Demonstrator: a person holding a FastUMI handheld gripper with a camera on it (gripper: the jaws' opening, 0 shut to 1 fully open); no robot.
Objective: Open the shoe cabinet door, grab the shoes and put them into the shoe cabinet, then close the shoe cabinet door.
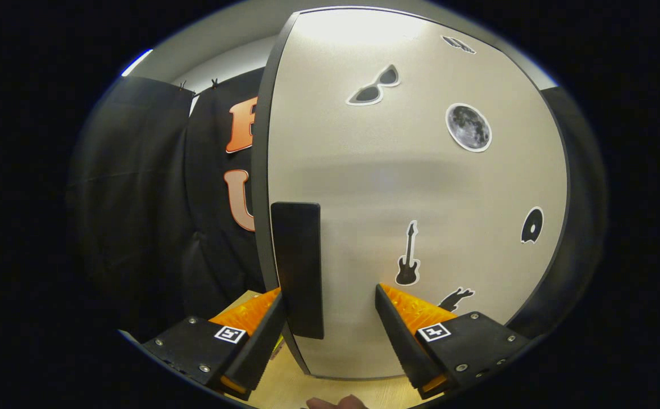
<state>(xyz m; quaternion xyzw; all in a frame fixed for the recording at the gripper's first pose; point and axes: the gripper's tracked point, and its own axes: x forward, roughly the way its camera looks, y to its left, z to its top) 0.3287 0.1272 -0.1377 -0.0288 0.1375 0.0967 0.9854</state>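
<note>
Tongs-mounted camera, close up against the cabinet door

The one camera rides on the tongs (pixel 330 324) and looks forward along their two fingers, which rise from the lower part of the view, spread apart with a gap between them. It faces the pale cabinet door (pixel 420 187) almost head-on and from very near, so the door bulges under the fisheye lens. The dark handle (pixel 298 267) at the door's edge stands just ahead, between the fingers and against the left one. Beside the door the view reaches the booth's black cloth wall (pixel 153 199); below, a strip of light wooden floor (pixel 330 389).
</note>
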